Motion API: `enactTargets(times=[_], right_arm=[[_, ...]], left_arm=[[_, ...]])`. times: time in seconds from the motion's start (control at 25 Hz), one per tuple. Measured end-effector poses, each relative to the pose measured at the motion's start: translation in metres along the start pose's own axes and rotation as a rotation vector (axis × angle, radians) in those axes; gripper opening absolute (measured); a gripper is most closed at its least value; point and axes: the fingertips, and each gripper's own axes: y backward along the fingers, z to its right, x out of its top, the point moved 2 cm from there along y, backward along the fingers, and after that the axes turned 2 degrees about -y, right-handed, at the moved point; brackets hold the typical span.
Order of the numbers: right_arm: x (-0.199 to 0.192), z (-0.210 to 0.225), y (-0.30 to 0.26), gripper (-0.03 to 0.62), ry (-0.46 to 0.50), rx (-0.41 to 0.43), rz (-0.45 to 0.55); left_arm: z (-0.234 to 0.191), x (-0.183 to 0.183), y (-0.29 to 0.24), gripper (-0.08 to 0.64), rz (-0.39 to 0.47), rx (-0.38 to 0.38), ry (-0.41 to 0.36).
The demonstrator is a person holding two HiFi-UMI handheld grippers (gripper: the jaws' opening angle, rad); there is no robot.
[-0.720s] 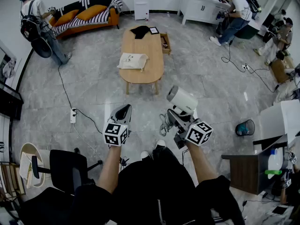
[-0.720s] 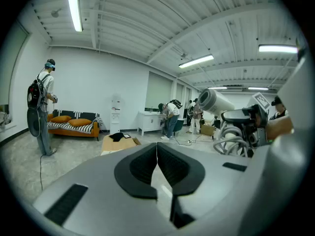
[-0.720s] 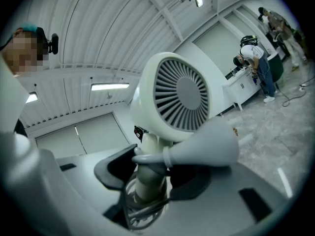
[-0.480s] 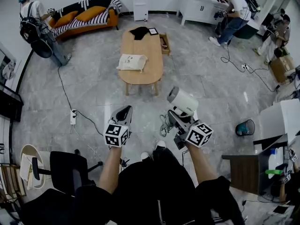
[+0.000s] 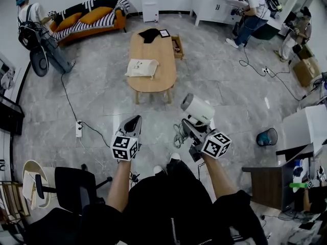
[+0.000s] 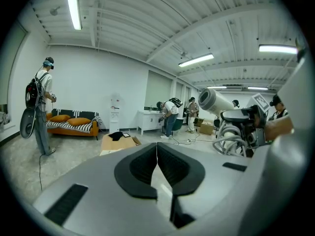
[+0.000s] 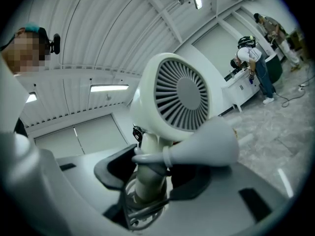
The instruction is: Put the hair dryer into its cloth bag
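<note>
The white hair dryer [image 5: 198, 109] is held up in front of me, its handle [image 7: 146, 177] clamped between the jaws of my right gripper [image 5: 190, 128], with its grey cord [image 5: 180, 135] coiled beside the handle. In the right gripper view its rear grille [image 7: 179, 96] fills the middle above the right gripper [image 7: 151, 173]. My left gripper [image 5: 131, 125] is shut and empty beside it; in its own view the left gripper [image 6: 157, 150] has its pads together, and the dryer [image 6: 212, 100] shows at the right. The cream cloth bag [image 5: 141, 67] lies flat on the oval wooden table [image 5: 164, 80] ahead.
A black item [image 5: 150, 34] and a small frame [image 5: 165, 33] lie at the table's far end, and an open drawer [image 5: 177, 46] juts out on its right. A cable and power strip [image 5: 78, 130] cross the floor at left. A chair [image 5: 71, 185] is at lower left and a bin [image 5: 267, 138] at right. People stand by the sofa [image 5: 87, 19] and cabinet [image 5: 214, 6].
Both grippers keep their pose and the dryer stays gripped. The room has slid slightly up and left in the head view.
</note>
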Motion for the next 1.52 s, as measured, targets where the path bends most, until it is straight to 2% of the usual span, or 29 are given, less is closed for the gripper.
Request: enactTargets(times=[0.48, 0.84, 1.04, 1.24, 1.52], right_arm=[[0.013, 0.031, -0.021, 0.199, -0.029, 0.021, -0.036], [0.042, 0.077, -0.048, 0.199, -0.046, 0.052, -0.071], [0.058, 0.104, -0.056, 0.199, -0.017, 0.069, -0.124], [0.069, 0.124, -0.064, 0.199, -0.005, 0.087, -0.164], [0.076, 0.150, -0.079, 0.199, -0.028, 0.085, -0.171]], left_arm=[[-0.011, 0.006, -0.031, 0.014, -0.029, 0.029, 0.005], [-0.014, 0.024, -0.081, 0.014, -0.053, 0.063, 0.005], [-0.006, 0.033, -0.109, 0.014, -0.067, 0.094, 0.004], [0.000, 0.030, -0.126, 0.014, -0.088, 0.109, 0.028], [-0.013, 0.030, -0.152, 0.014, -0.103, 0.119, 0.032]])
